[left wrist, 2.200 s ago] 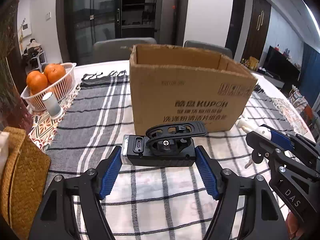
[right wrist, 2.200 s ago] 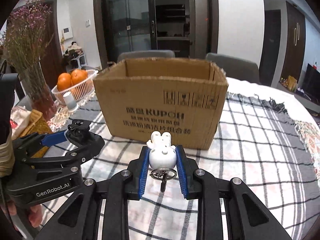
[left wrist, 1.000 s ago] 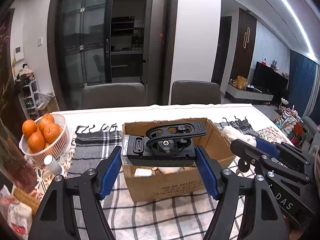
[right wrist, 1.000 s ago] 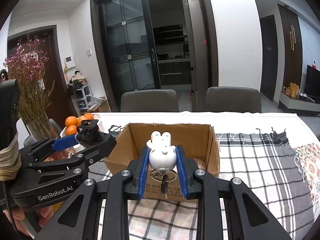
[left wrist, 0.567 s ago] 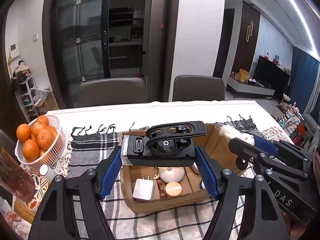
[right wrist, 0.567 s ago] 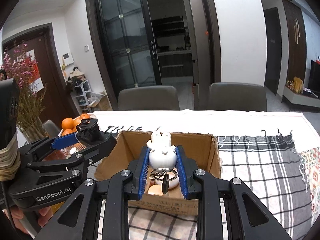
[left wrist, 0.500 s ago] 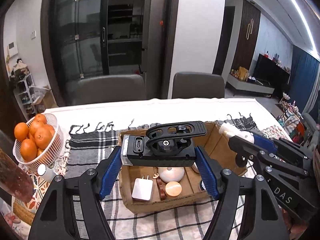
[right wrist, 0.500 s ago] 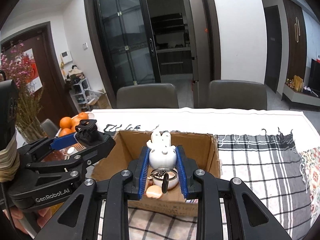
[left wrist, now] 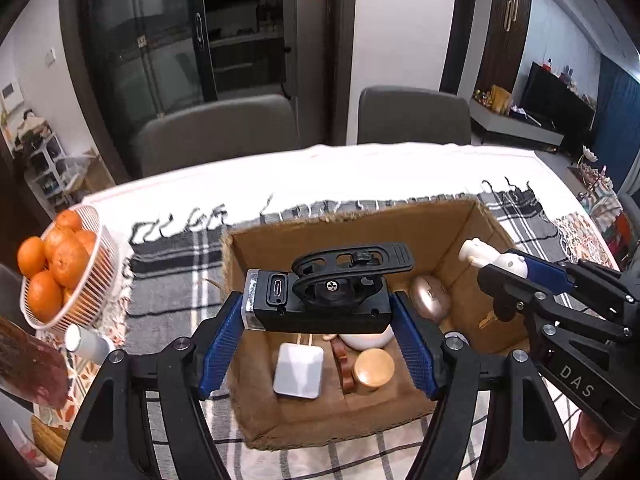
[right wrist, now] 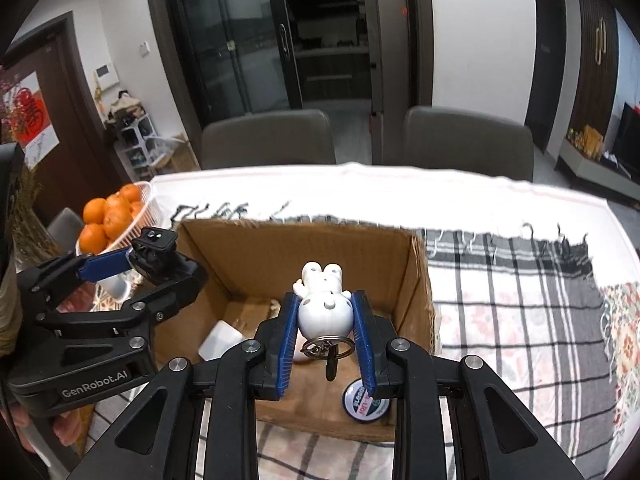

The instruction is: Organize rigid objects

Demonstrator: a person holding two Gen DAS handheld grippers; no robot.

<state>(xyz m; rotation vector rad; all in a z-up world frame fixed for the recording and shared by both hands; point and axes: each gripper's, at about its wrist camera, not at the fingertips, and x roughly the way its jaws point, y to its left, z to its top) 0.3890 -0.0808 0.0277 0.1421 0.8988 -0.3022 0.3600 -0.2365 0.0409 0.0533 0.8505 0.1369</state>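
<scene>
- Your left gripper (left wrist: 318, 332) has matte black arms, ribbed blue pads and round silver screw heads at each pivot.
- Your right gripper (right wrist: 326, 332) is built the same: black frame, blue ribbed pads, silver screws.
- White lettering "GenRobot.AI" runs along the left gripper's side, at 8 o'clock in the right wrist view.
- "DAS" marks the right gripper's side, at 4 o'clock in the left wrist view.

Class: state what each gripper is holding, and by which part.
Left gripper clamps the black clip-on device by its two short ends. Right gripper pinches the white figurine keychain by its body's sides.
</scene>
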